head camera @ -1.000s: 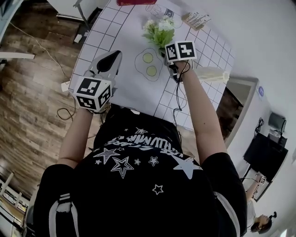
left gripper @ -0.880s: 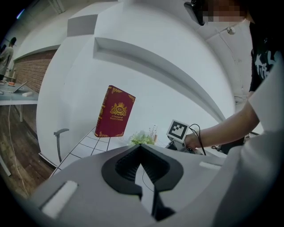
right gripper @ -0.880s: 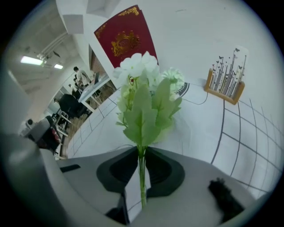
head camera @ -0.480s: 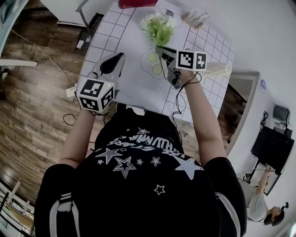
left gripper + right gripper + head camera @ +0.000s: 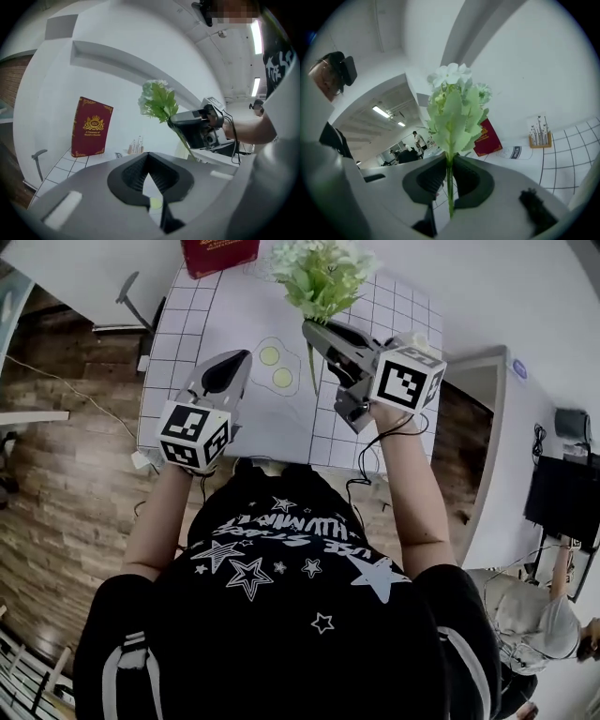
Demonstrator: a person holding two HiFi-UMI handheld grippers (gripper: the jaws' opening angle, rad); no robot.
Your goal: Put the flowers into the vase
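A bunch of green leaves with white flowers [image 5: 323, 273] is held up in the air above the gridded table mat [image 5: 187, 320]. My right gripper [image 5: 314, 329] is shut on its thin green stem [image 5: 449, 187], and the leaves and blossoms [image 5: 454, 108] rise straight above the jaws. My left gripper [image 5: 230, 367] hovers over the mat's left side, shut with nothing in it [image 5: 149, 171]. The left gripper view shows the flowers [image 5: 157, 101] and the right gripper [image 5: 197, 126] to its right. A cream object [image 5: 412, 338], perhaps the vase, is mostly hidden behind the right gripper's cube.
A red book [image 5: 220, 254] stands at the table's far edge. Next to it are a small wooden holder with thin tubes [image 5: 540, 136] and a flat label. A fried-egg drawing [image 5: 272, 367] lies on the mat between the grippers. Wooden floor [image 5: 56, 474] lies left of the table.
The right gripper has lifted the flowers well up off the table and tipped from pointing down to nearly level. The left gripper has risen a little.
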